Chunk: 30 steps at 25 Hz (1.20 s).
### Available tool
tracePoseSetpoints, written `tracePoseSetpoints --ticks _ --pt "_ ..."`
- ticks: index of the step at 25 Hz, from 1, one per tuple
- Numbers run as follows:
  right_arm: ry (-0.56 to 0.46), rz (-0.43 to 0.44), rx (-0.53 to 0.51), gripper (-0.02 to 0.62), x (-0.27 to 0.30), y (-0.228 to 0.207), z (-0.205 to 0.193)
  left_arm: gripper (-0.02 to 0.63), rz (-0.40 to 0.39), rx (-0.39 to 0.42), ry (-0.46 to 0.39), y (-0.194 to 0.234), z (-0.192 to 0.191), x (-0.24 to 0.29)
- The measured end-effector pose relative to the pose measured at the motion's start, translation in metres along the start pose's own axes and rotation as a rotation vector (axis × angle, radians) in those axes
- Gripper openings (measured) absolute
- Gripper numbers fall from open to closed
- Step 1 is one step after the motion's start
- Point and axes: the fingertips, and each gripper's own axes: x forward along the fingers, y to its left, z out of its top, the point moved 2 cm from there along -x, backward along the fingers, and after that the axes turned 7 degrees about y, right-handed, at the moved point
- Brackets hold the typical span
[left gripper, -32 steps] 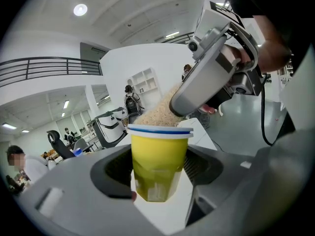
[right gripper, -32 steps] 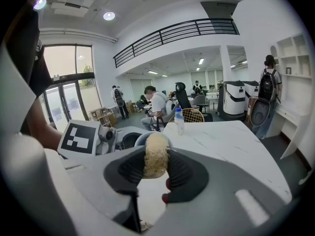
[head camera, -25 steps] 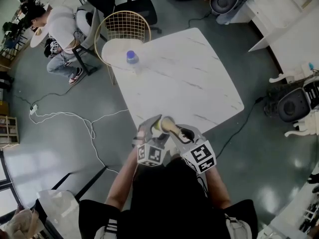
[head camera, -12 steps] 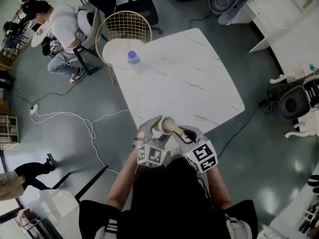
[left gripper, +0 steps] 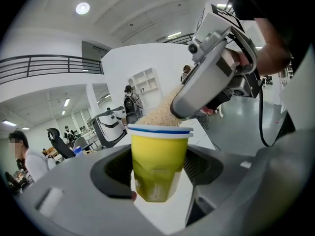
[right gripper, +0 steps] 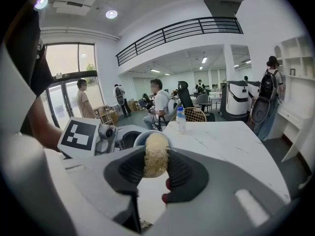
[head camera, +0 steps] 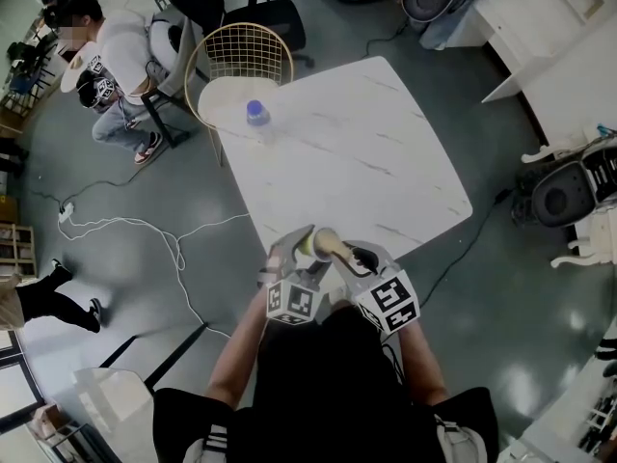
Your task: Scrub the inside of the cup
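- The yellow plastic cup with a white rim and a blue stripe (left gripper: 160, 161) stands mouth up in the left gripper view. Its long axis runs top to bottom there, crosswise to the line of the jaws.
- The left claw (left gripper: 160, 170) is closed on the cup. One ribbed black pad presses on each side of the yellow wall, below the rim.
- In the head view the cup (head camera: 310, 242) is held in the air over the near edge of the white marble-patterned table (head camera: 366, 143), just in front of the person's body.
- The right claw (right gripper: 156, 170) grips a beige, coarse-fibred oblong scrubber (right gripper: 156, 156) between its pads.
- The scrubber's long axis points away along the jaws. In the left gripper view it (left gripper: 157, 116) slants down from the upper right, and its far end sits in the cup's mouth.
- In the right gripper view the cup's rim (right gripper: 140, 137) shows as a pale ring around the scrubber's far end, just beyond the right claw's fingertips.
- In the head view the two claws are close together, left claw (head camera: 292, 246) beside right claw (head camera: 359, 258), with the cup and scrubber between them.
- A clear bottle with a blue cap (head camera: 254, 112) stands upright at the table's far side, well apart from the cup.
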Motion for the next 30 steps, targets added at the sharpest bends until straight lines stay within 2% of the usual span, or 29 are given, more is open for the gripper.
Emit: tracePoseSetpoints --ticks 18,30 --pt "0.014 0.031 -0.025 0.107 0.001 0.01 0.0 0.307 0.012 -0.001 -0.01 0.006 0.007 0.001" --pt "0.03 -0.004 0.001 0.107 0.0 -0.006 -0.009 0.307 0.003 -0.007 -0.008 0.002 0.002 0.004"
